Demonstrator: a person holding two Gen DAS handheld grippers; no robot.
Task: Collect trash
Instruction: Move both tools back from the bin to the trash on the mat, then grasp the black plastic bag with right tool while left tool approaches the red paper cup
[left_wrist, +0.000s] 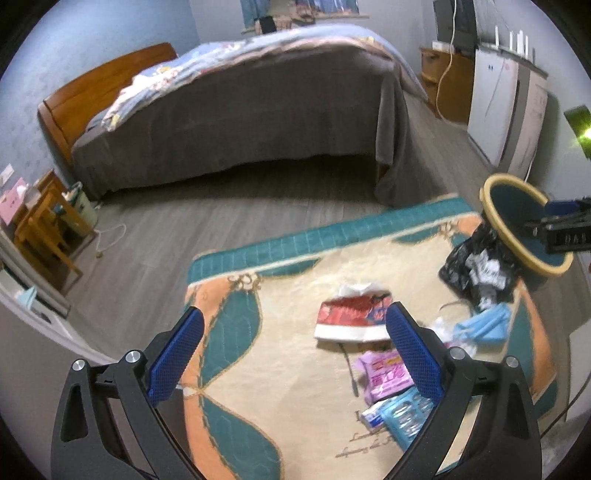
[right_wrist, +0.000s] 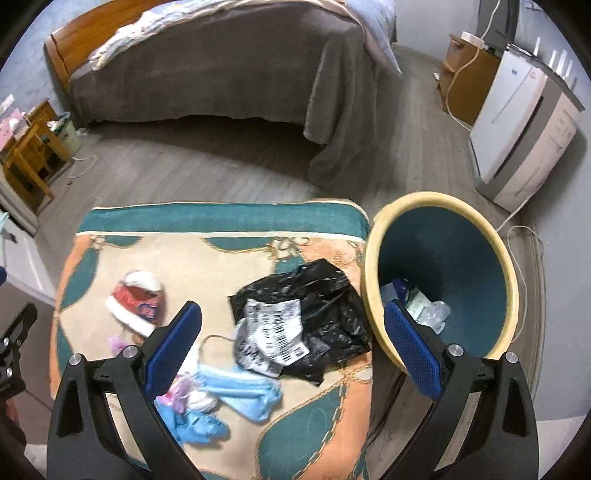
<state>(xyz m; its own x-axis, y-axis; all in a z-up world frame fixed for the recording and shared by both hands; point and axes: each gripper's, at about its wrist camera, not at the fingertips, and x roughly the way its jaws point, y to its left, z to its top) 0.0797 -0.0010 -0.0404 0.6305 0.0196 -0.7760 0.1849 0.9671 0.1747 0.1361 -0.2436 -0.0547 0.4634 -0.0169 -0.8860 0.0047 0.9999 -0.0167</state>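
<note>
Trash lies scattered on a patterned rug (left_wrist: 280, 369) (right_wrist: 229, 240). A red and white wrapper (left_wrist: 351, 317) (right_wrist: 136, 302) sits mid-rug. A black plastic bag (right_wrist: 314, 306) (left_wrist: 476, 266) with white labelled paper lies beside a teal bin (right_wrist: 443, 273) (left_wrist: 524, 225) with a cream rim; some trash lies in the bin. Blue masks (right_wrist: 243, 395) (left_wrist: 484, 325) and pink and blue packets (left_wrist: 384, 376) lie nearer. My left gripper (left_wrist: 295, 347) hovers open above the rug, empty. My right gripper (right_wrist: 291, 347) is open over the black bag, empty.
A bed (left_wrist: 236, 110) with a grey cover fills the far side. A wooden side table (left_wrist: 44, 225) stands at left. A white appliance (right_wrist: 517, 122) and a wooden cabinet (right_wrist: 461, 81) stand along the right wall, with cords on the grey floor.
</note>
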